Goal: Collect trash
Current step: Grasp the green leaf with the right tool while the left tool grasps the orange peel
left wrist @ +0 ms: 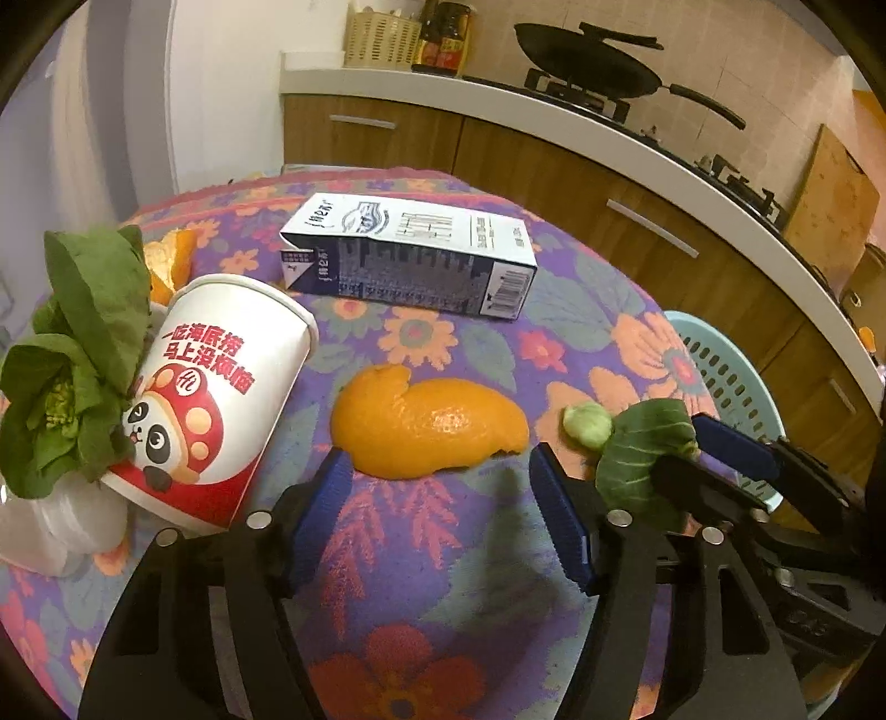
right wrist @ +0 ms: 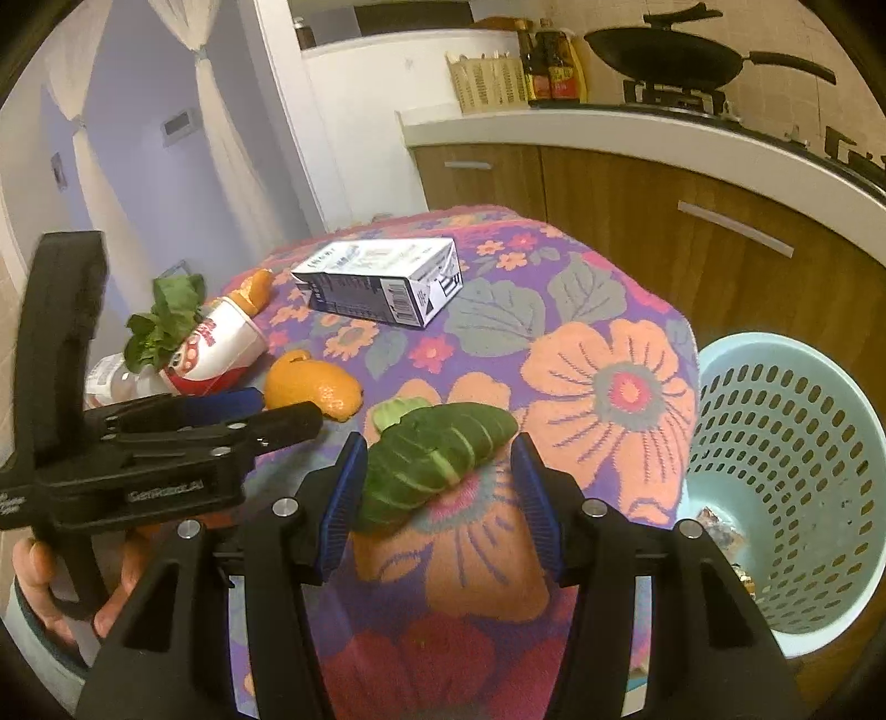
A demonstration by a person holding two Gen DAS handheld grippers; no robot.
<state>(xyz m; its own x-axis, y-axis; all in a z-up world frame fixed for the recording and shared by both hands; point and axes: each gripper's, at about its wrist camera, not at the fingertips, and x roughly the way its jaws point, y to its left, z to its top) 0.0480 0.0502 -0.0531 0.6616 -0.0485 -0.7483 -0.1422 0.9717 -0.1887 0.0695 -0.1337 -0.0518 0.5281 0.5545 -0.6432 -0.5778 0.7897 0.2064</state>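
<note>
Open jaws of the right gripper (right wrist: 437,487) are set astride the green leaf (right wrist: 437,448); nothing is gripped yet.
The left gripper (left wrist: 443,498) is held wide before the orange peel (left wrist: 426,426); closing, then the basket (right wrist: 786,443), seems required.

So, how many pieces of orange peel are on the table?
2. One large orange peel lies just ahead of the left gripper; a second peel sits behind the tipped paper cup. More may be hidden.

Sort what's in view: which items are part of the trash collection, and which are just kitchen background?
Job: orange peel, leaf, cup, carton, greens, basket.
Background: wok, bottles, cutting board, cabinets.
</note>
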